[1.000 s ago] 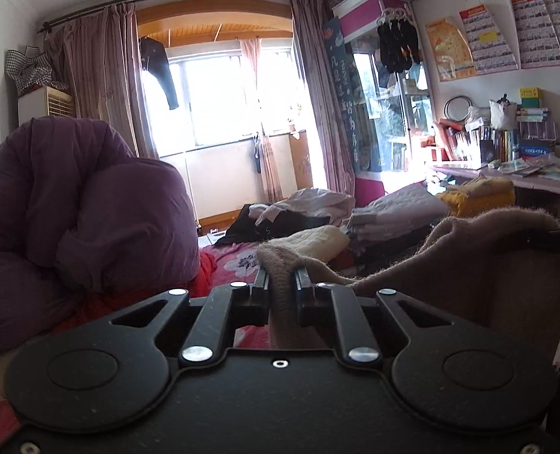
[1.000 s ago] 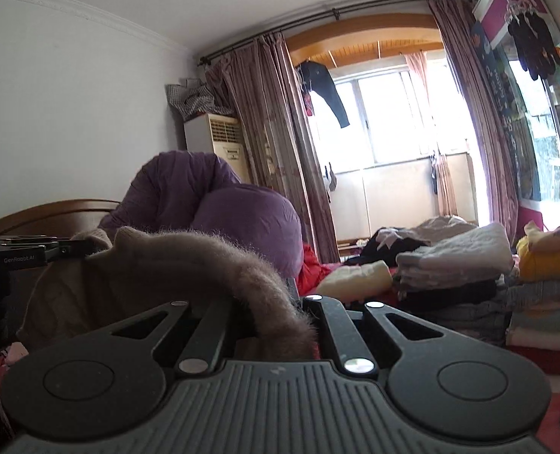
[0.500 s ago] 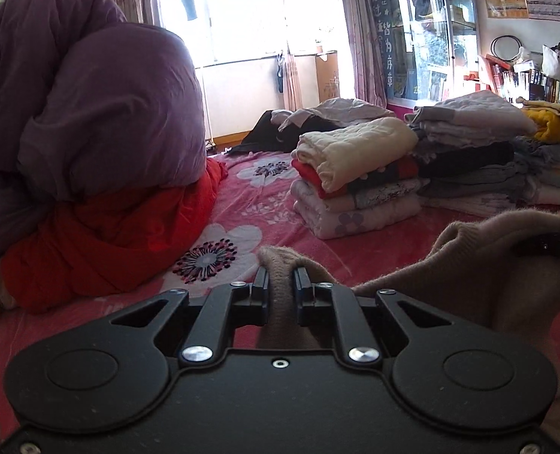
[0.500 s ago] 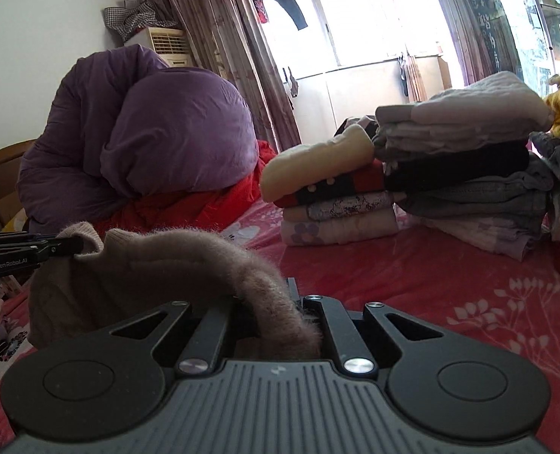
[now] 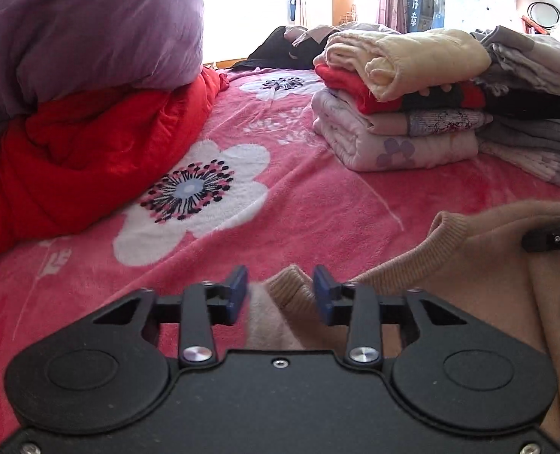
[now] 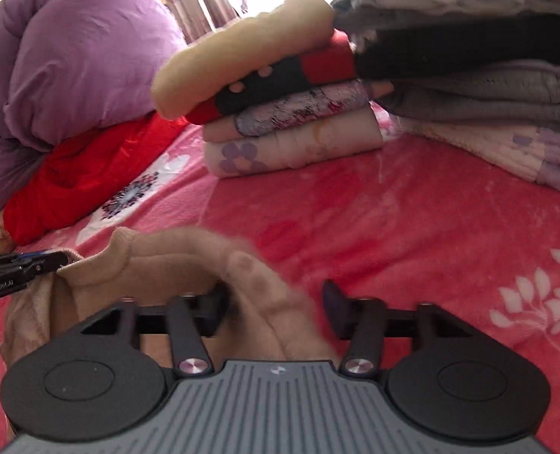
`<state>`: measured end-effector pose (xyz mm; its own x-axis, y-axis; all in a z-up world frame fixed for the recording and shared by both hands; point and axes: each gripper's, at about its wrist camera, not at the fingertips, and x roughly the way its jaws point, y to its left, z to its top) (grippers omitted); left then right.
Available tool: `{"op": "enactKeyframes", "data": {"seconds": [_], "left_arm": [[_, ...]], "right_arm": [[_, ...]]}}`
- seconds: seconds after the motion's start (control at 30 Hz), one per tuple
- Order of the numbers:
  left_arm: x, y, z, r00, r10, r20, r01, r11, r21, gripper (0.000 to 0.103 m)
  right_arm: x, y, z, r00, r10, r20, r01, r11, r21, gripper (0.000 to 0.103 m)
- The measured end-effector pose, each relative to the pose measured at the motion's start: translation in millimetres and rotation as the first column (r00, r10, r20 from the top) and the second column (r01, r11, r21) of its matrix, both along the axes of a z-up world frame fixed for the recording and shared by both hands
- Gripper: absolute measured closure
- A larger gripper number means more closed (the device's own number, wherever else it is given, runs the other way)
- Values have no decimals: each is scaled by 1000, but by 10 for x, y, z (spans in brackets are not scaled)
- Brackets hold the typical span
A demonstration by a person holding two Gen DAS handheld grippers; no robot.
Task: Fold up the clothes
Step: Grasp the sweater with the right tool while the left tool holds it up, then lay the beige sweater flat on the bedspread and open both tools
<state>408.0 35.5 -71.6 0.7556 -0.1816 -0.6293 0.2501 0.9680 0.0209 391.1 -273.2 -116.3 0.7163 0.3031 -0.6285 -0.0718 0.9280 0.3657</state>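
A beige knit sweater point(image 5: 499, 265) lies low on the pink flowered bedspread point(image 5: 317, 204). My left gripper point(image 5: 280, 291) is open, with the sweater's ribbed edge loose between its blue pads. My right gripper point(image 6: 276, 302) is open too, and a fold of the sweater point(image 6: 189, 257) lies blurred between its fingers. The other gripper's tip shows at the right edge of the left wrist view point(image 5: 552, 238) and at the left edge of the right wrist view point(image 6: 19, 265).
A stack of folded clothes point(image 5: 404, 113) with a cream top stands ahead on the bed; it also shows in the right wrist view point(image 6: 280, 113). A taller grey stack point(image 6: 487, 75) is to its right. A purple duvet point(image 5: 83, 26) over red bedding point(image 5: 83, 147) fills the left.
Both grippers came down with the sweater from high above the bed to its surface. Both opened and let go of the sweater.
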Motion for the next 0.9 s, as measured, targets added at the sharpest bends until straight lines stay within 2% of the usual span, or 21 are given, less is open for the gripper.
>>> {"op": "enactKeyframes", "data": {"seconds": [0.03, 0.2, 0.37, 0.53, 0.7, 0.77, 0.9], "left_arm": [[-28, 36, 51, 1000, 12, 6, -12, 1000, -23, 39], [-266, 198, 309, 997, 67, 35, -63, 993, -101, 39], [-894, 427, 398, 992, 127, 19, -122, 978, -172, 35], [-1573, 619, 190, 980, 181, -85, -198, 938, -284, 33], [-2133, 560, -62, 960, 195, -198, -258, 893, -369, 32], [-2317, 501, -150, 953, 183, -240, -270, 875, -403, 32], [-2560, 419, -257, 936, 150, -320, -291, 839, -460, 32]], "right_arm": [[16, -31, 3, 1000, -4, -5, 4, 1000, 21, 39], [-248, -202, 203, 997, -43, 68, 38, 997, 71, 23], [-784, -479, 328, 987, -118, 111, 100, 983, 154, 21], [-1486, -660, 174, 982, -175, 72, 152, 954, 258, 17], [-2092, -670, -192, 976, -219, -15, 210, 915, 344, 14], [-2229, -634, -279, 977, -207, -49, 211, 910, 357, 14], [-2395, -603, -276, 982, -185, -48, 188, 901, 392, 14]]}}
